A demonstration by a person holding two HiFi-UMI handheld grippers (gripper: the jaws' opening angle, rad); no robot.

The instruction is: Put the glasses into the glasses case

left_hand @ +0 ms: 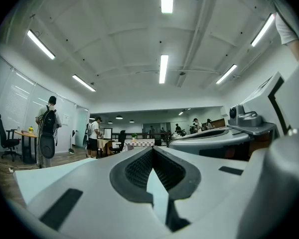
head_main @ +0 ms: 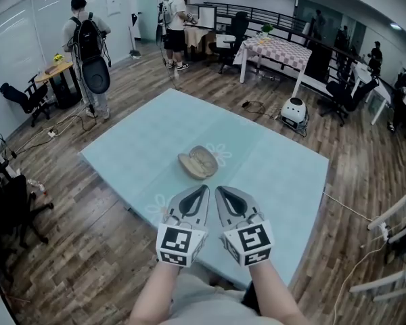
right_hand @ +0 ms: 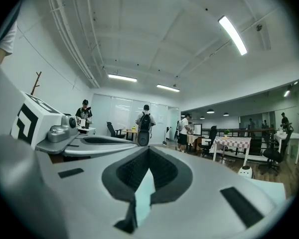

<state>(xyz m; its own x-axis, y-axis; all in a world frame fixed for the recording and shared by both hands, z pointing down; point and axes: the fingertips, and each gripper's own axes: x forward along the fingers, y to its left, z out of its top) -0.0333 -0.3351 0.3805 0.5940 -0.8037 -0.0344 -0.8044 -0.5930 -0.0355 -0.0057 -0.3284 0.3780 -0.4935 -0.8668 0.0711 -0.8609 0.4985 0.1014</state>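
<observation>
A beige glasses case (head_main: 197, 162) lies open on the pale blue table (head_main: 284, 175), near its middle. I cannot make out the glasses apart from the case. My left gripper (head_main: 204, 189) and right gripper (head_main: 220, 190) are side by side at the table's near edge, a short way in front of the case and touching nothing. Both point level toward the room. In the left gripper view the left gripper (left_hand: 153, 151) has its tips together with nothing between them. The right gripper (right_hand: 148, 151) looks the same in its own view. Neither gripper view shows the case.
A person with a black backpack (head_main: 88, 39) stands beyond the table's far left corner, another person (head_main: 177, 22) further back. A checkered table (head_main: 277, 49), office chairs (head_main: 27, 97) and a small white device (head_main: 294, 112) on the wooden floor surround the table.
</observation>
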